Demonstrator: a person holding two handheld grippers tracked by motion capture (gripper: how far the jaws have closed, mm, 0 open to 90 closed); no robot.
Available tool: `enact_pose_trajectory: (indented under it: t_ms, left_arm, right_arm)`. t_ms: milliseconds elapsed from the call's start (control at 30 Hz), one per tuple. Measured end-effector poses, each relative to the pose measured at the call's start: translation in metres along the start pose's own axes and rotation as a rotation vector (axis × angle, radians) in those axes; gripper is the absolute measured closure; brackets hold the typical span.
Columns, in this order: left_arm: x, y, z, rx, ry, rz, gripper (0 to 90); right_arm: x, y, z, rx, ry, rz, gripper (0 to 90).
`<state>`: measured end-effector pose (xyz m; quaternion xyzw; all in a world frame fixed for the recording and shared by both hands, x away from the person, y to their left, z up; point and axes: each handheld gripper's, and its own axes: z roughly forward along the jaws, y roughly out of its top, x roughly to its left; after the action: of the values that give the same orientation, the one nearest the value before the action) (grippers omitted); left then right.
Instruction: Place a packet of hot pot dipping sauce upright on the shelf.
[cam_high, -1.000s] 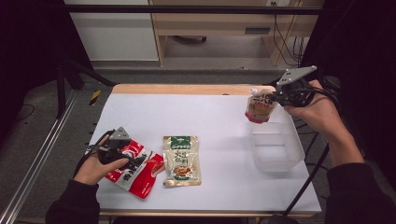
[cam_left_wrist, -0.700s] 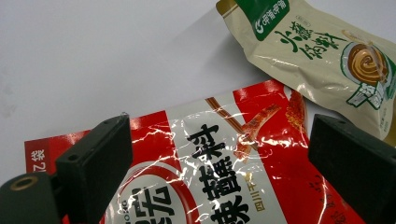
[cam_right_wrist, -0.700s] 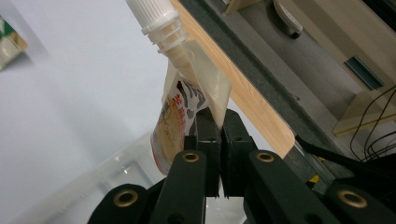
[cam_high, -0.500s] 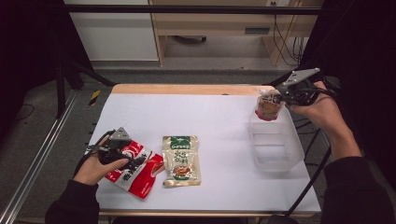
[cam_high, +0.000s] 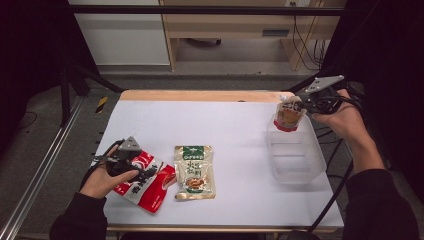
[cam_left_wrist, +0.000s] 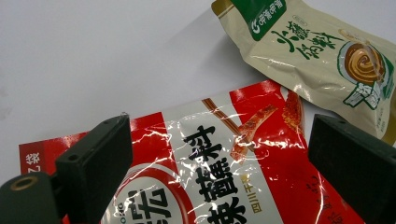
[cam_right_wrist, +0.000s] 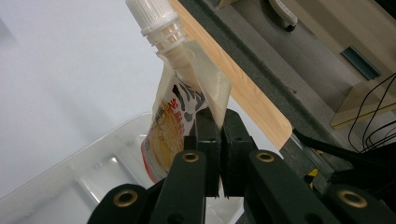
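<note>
My right gripper (cam_high: 303, 107) (cam_right_wrist: 219, 140) is shut on a spouted drink pouch (cam_high: 288, 115) (cam_right_wrist: 182, 107) with a white cap, which hangs over the far end of a clear plastic bin (cam_high: 295, 155) (cam_right_wrist: 93, 172) at the table's right. My left gripper (cam_high: 142, 172) (cam_left_wrist: 217, 158) stands open low over a red sauce packet (cam_high: 145, 182) (cam_left_wrist: 224, 172) at the front left; its jaws straddle the packet without pressing on it. A beige snack bag (cam_high: 193, 171) (cam_left_wrist: 317, 56) with a green top lies just right of the red packet.
The white table top (cam_high: 220, 125) has a wooden far edge (cam_high: 200, 95). Beyond it stands a low shelf (cam_high: 225, 30) with cables. A metal rail (cam_high: 45, 165) runs along the left side. Cables trail from both grippers.
The right gripper has carried the pouch to the right and down, from beside the bin to above its far end. The left gripper has stayed over the red packet.
</note>
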<state>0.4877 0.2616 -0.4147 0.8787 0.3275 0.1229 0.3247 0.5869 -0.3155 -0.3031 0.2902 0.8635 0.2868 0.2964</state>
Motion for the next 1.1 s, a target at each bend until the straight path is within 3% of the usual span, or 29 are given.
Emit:
enact_pose_trajectory:
  t_ms: [200, 367, 833, 1000, 1100]
  left_arm:
    - [-0.001, 0.000, 0.002, 0.005, -0.003, 0.001, 6.9]
    - [-0.001, 0.000, 0.002, 0.006, -0.005, 0.005, 6.9]
    - [-0.002, 0.000, 0.003, 0.010, -0.003, 0.006, 6.8]
    - [-0.001, -0.001, 0.003, 0.008, -0.006, 0.004, 6.8]
    - [-0.001, -0.001, 0.003, 0.008, -0.006, 0.005, 6.9]
  right_arm:
    - [-0.001, 0.002, 0.001, -0.012, 0.004, 0.005, 88.4]
    - [0.002, -0.002, 0.011, 0.011, 0.019, 0.000, 88.4]
    - [0.017, -0.013, 0.032, 0.040, 0.111, -0.001, 88.3]
    - [0.020, -0.016, 0.040, 0.059, 0.117, 0.015, 88.1]
    - [0.021, -0.020, 0.045, 0.038, 0.119, 0.034, 88.1]
